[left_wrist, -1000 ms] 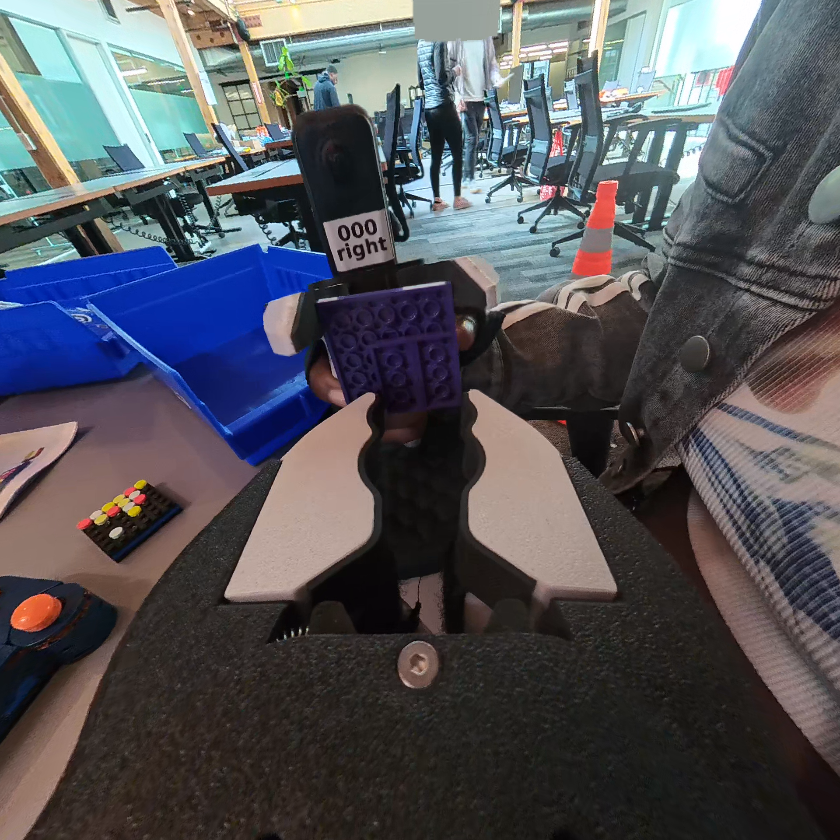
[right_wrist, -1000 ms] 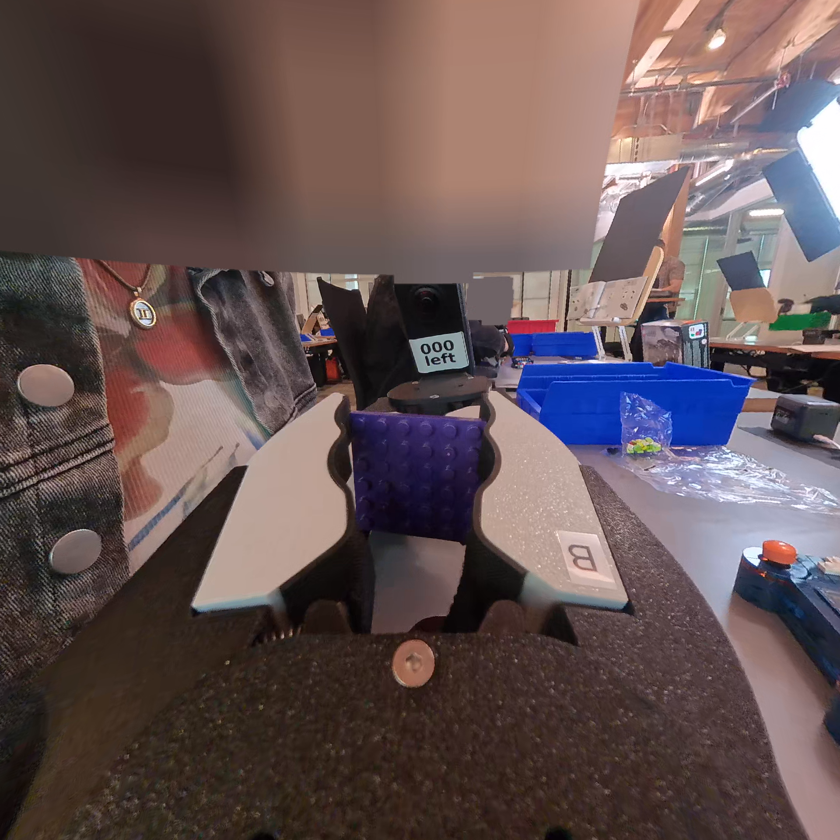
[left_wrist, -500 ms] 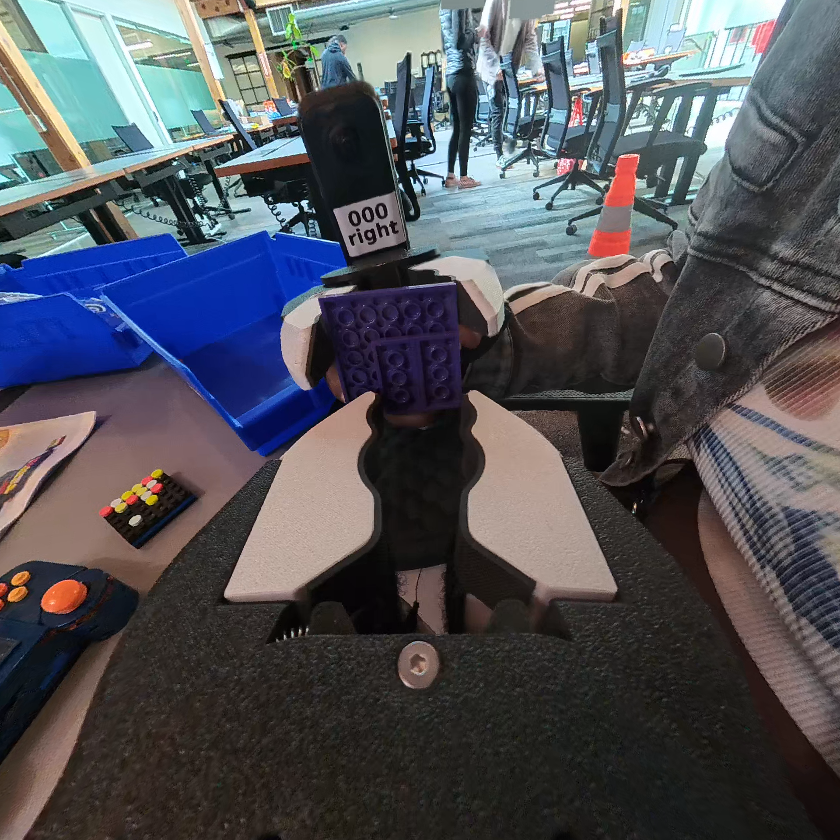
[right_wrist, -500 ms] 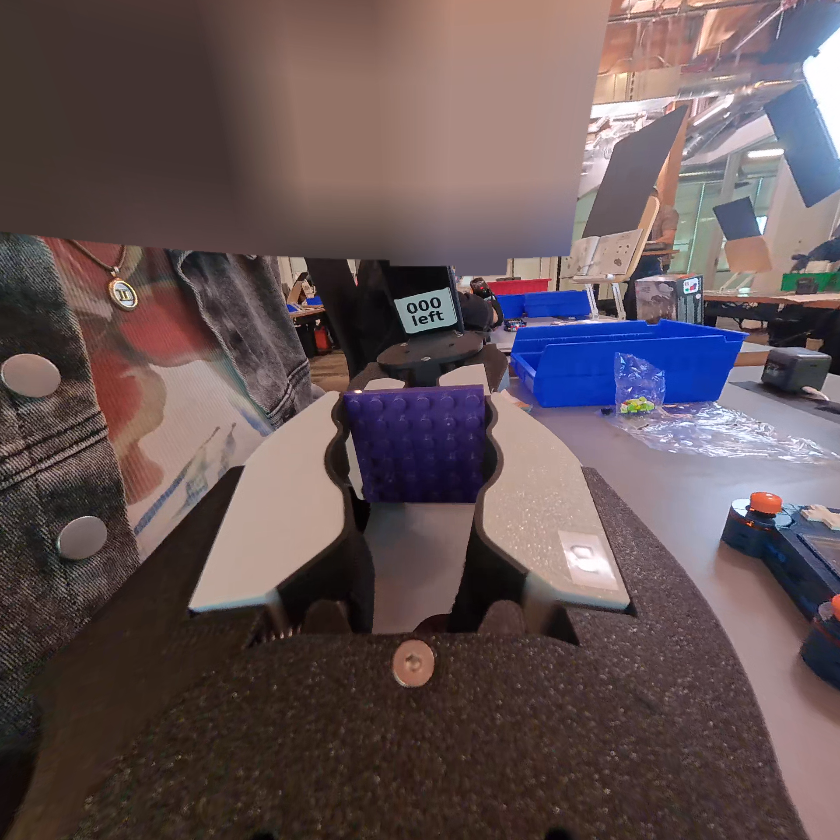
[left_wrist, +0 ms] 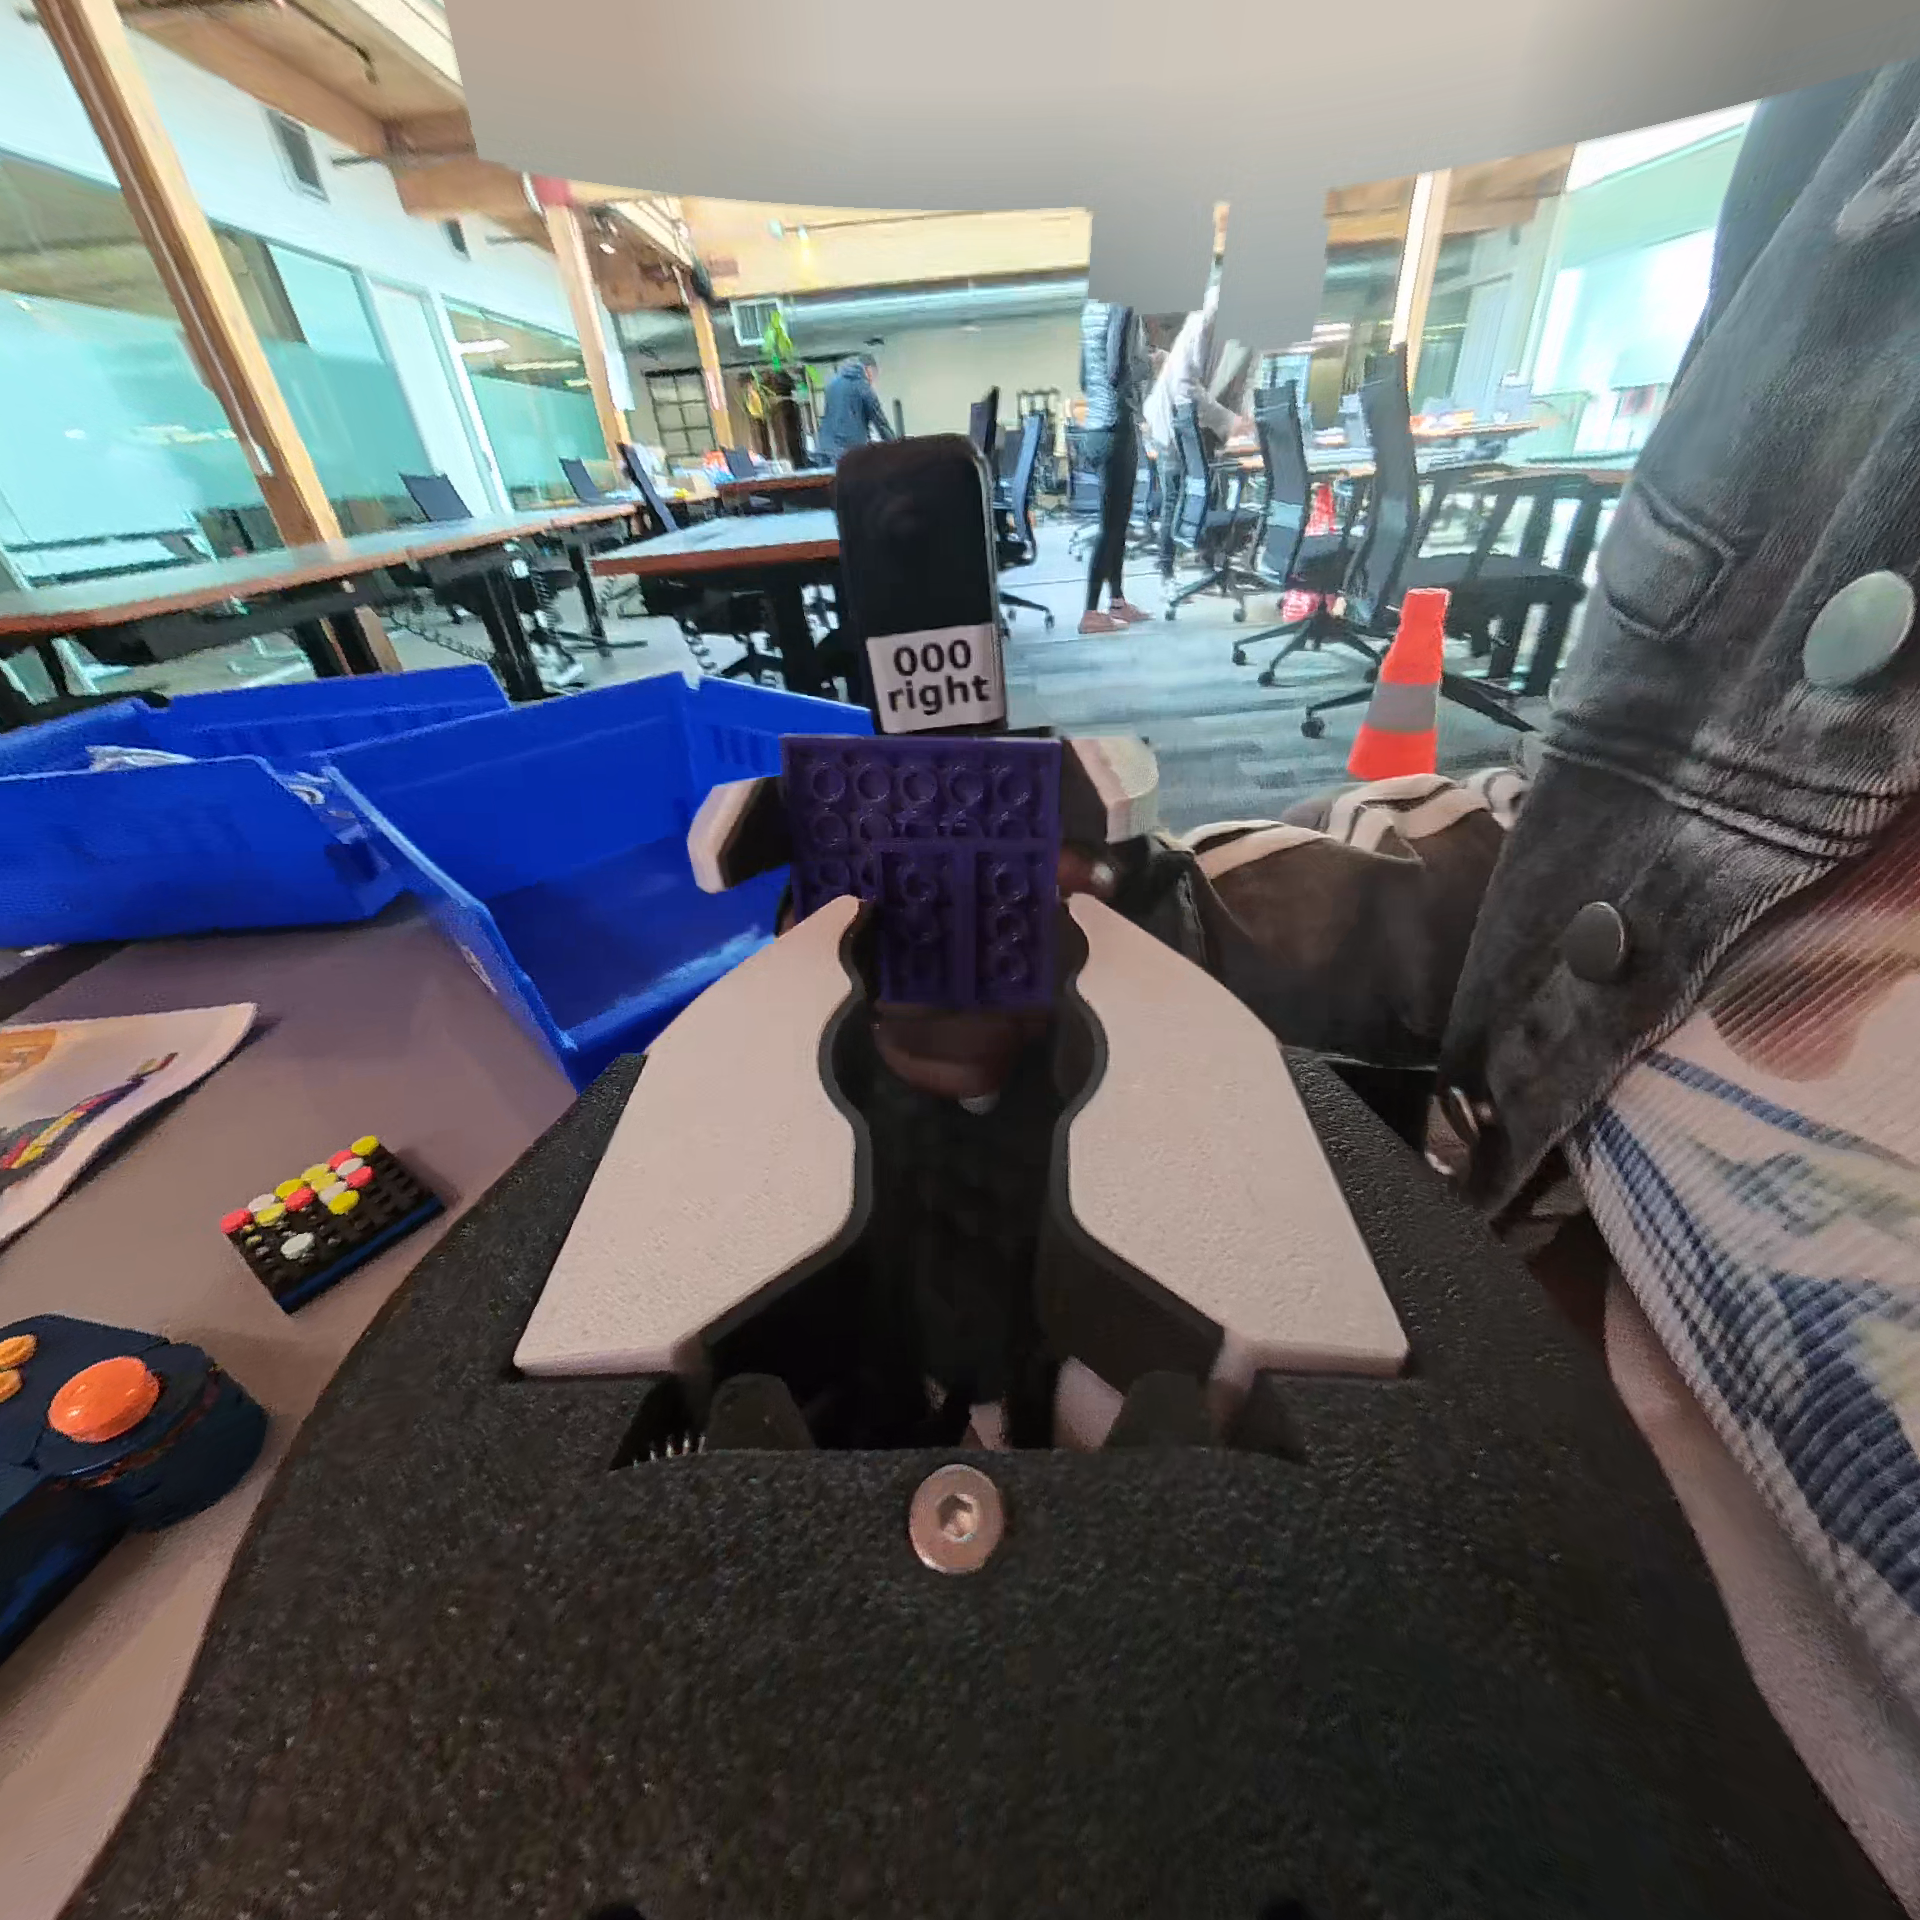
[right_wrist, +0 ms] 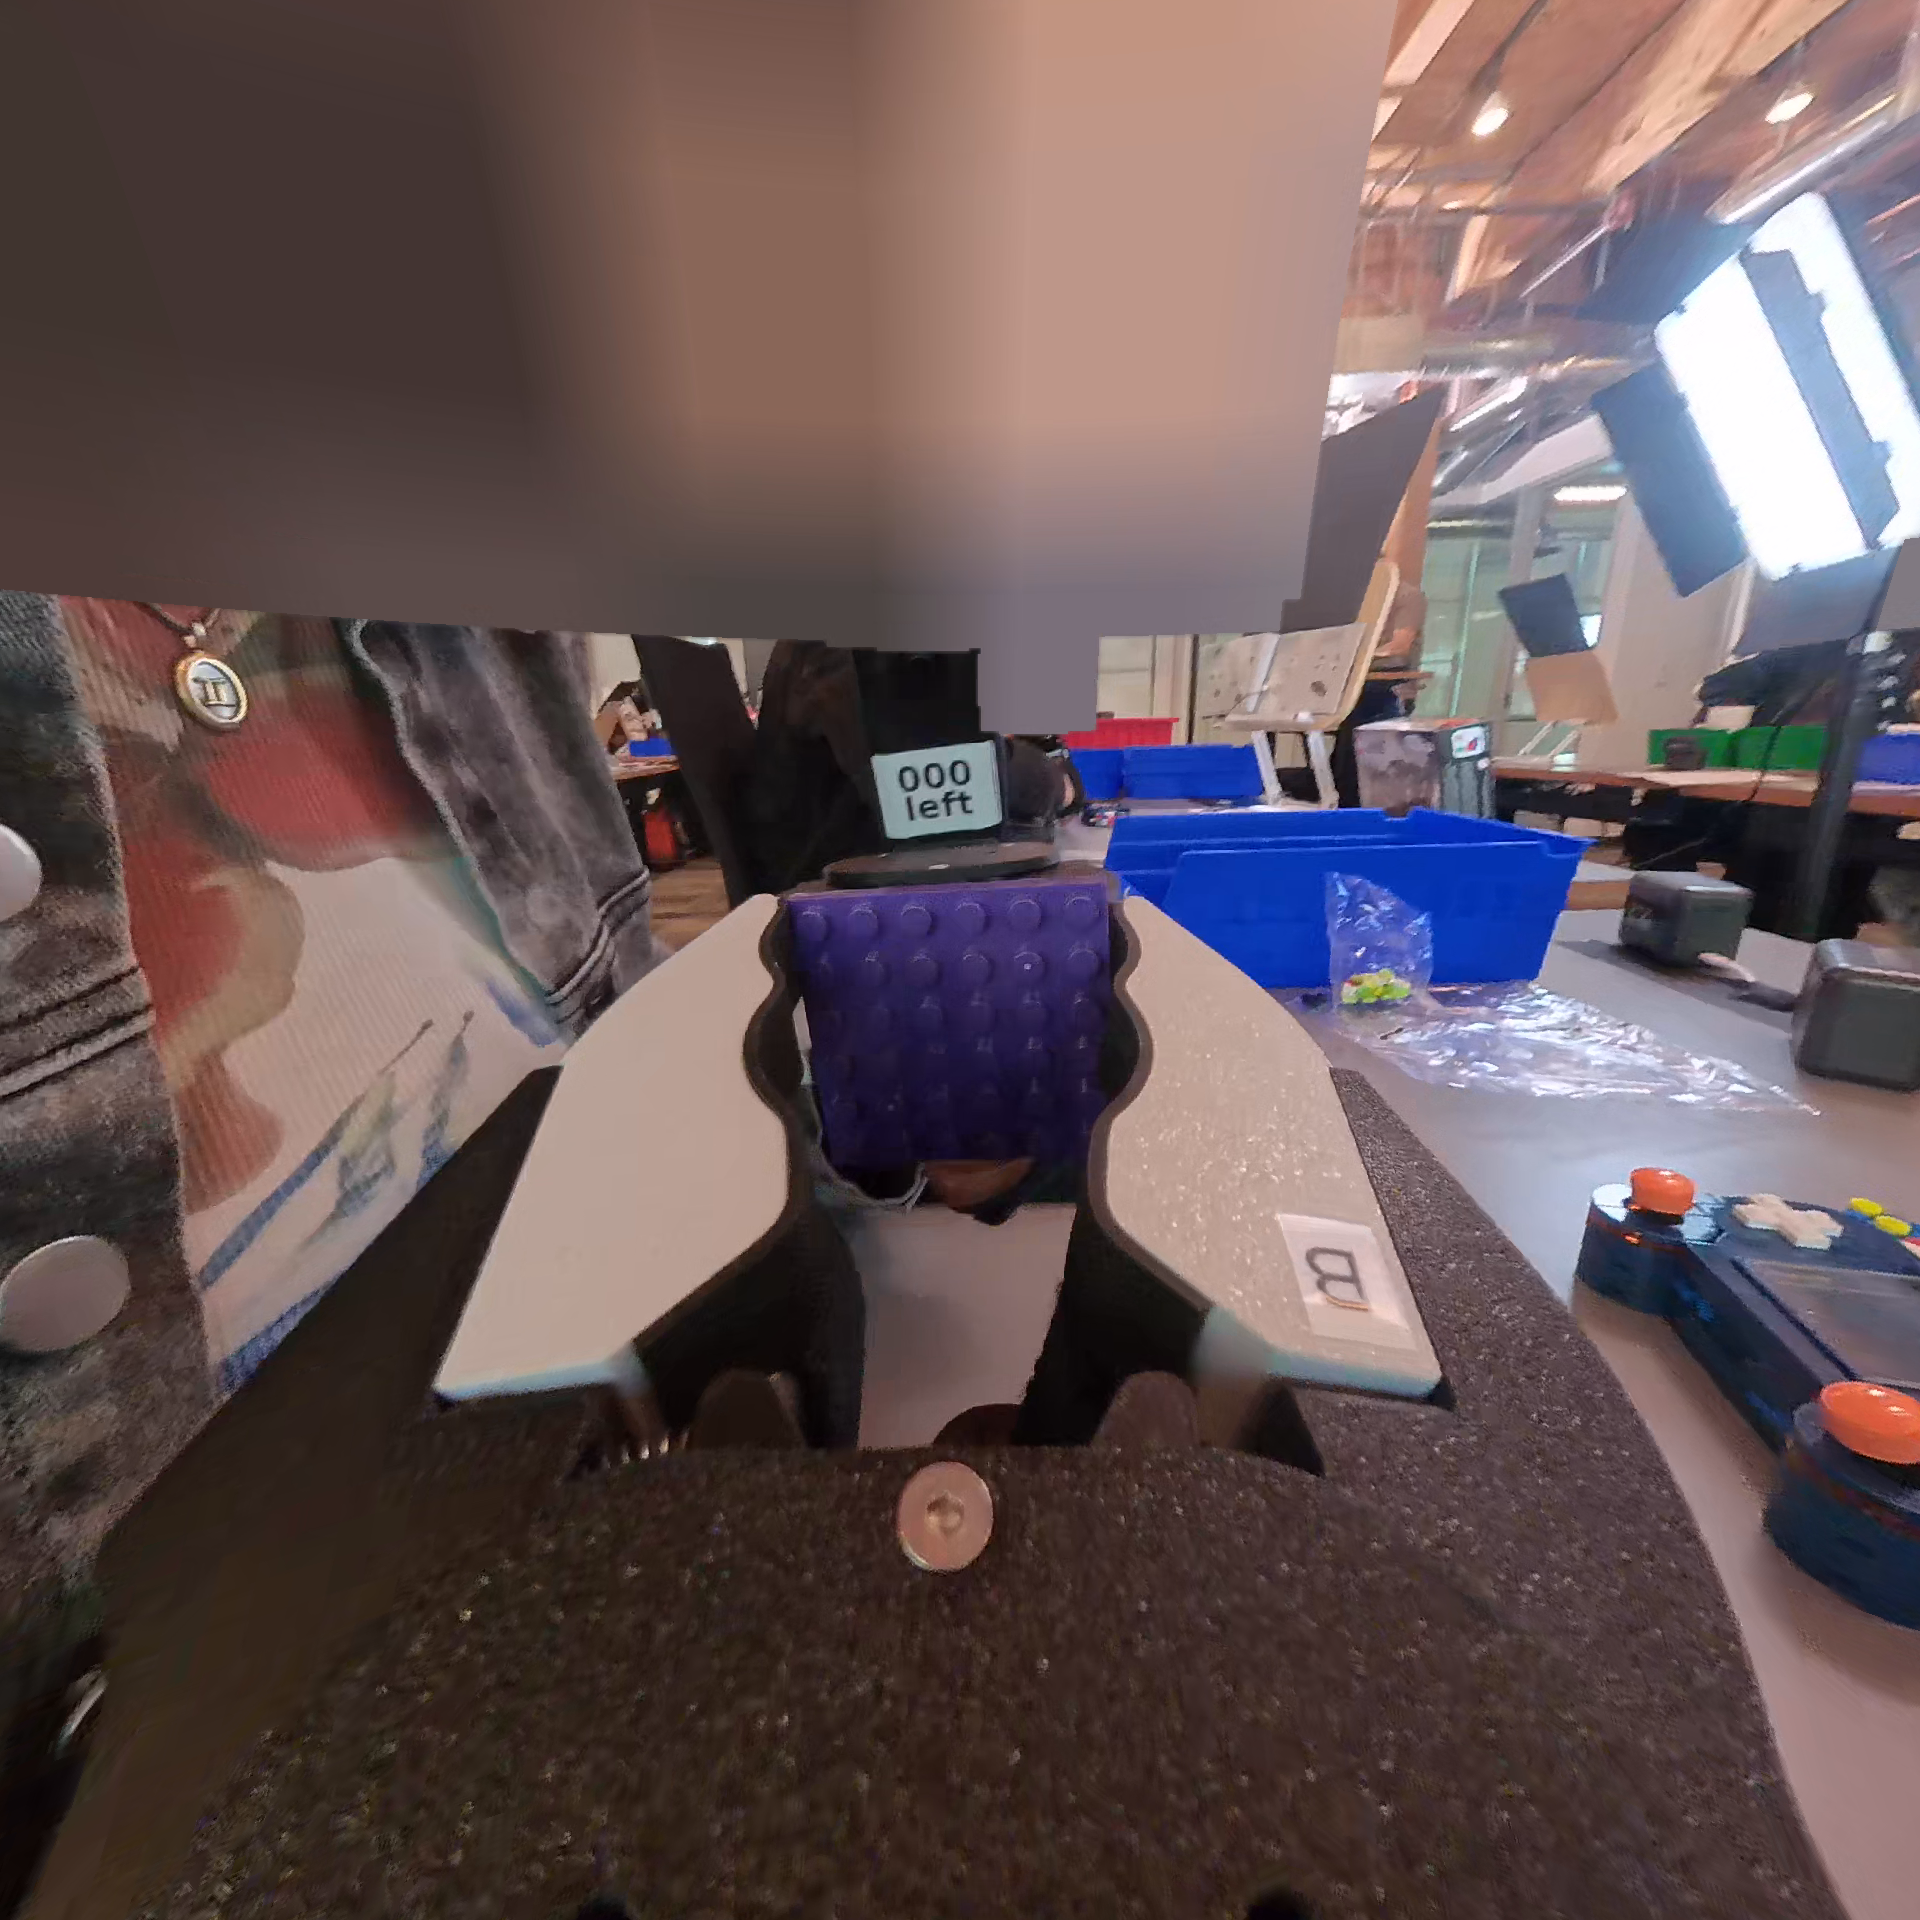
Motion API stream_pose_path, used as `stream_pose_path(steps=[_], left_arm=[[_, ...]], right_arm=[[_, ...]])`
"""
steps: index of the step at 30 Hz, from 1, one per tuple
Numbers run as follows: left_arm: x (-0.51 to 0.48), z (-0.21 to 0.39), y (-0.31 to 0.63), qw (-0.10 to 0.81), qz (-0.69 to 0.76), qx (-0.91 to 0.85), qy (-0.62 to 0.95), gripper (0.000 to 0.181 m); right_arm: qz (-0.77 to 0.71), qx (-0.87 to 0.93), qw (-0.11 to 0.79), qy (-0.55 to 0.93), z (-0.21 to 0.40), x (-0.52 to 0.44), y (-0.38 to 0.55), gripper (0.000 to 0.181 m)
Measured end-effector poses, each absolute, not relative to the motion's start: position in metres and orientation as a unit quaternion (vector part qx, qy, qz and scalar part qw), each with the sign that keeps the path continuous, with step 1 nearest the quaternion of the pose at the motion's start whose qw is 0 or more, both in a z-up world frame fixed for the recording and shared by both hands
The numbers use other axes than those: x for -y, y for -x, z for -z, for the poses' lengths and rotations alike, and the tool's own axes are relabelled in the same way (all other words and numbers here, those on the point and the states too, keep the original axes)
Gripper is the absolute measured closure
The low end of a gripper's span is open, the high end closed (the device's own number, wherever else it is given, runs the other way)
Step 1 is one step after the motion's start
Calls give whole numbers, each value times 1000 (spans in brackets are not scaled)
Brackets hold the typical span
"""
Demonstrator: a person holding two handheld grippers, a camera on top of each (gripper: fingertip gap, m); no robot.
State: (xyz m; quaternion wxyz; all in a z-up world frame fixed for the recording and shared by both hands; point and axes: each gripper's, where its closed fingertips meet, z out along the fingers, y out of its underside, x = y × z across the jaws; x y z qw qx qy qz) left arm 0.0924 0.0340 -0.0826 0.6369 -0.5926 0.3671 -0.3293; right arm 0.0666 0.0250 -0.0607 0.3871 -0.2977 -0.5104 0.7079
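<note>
- the purple studded plate (right_wrist: pixel 951 1023) is held upright in the air off the near edge of the bench (left_wrist: pixel 343 1029), in front of a person's jacket (left_wrist: pixel 1714 790), so both cameras face it flat on.
- the right gripper (right_wrist: pixel 951 925) has its fingers closed against the plate's two side edges, studs toward its own camera.
- the left gripper (left_wrist: pixel 961 935) faces the underside, its tips flanking the plate's lower part; real contact there cannot be told, and its fingers stand partly apart.
- on the bench's left part lie a black studded piece (left_wrist: pixel 330 1216) and a dark blue controller-like model (left_wrist: pixel 94 1423); blue bins (left_wrist: pixel 582 831) stand along the far side.
</note>
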Motion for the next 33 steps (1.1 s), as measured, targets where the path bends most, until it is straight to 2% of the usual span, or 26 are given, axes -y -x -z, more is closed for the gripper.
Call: stream_pose_path(steps=[1,2,4,6,8,12,15,20,22,27,33], left_arm=[[-36,81,-87,647,317,-356,595,151],[-38,73,-74,680,293,-333,584,181],[-32,60,-62,690,341,-309,559,181],[-41,78,-61,667,322,-323,589,181],[-41,88,-68,627,353,-335,609,167],[-82,129,-37,600,184,-321,709,173],[-90,118,-14,629,230,-246,701,157],[-77,66,30,741,277,-127,599,143],[-67,54,44,755,267,-115,587,140],[-29,55,-20,672,342,-275,597,143],[-26,70,-105,641,293,-367,608,155]], right_arm=[[-703,503,401,305,60,-28,-66,125],[-693,482,430,320,58,-39,-67,125],[-711,447,438,321,54,-51,-81,126],[-716,452,424,322,56,-46,-82,125],[-702,474,410,338,65,-43,-73,126],[-685,476,418,360,71,-54,-63,125],[-681,475,420,367,75,-60,-62,125],[-713,434,427,347,68,-68,-74,126],[-738,425,420,314,61,-63,-83,125],[-767,415,412,264,51,-53,-97,125],[-761,428,422,245,48,-40,-95,125]])
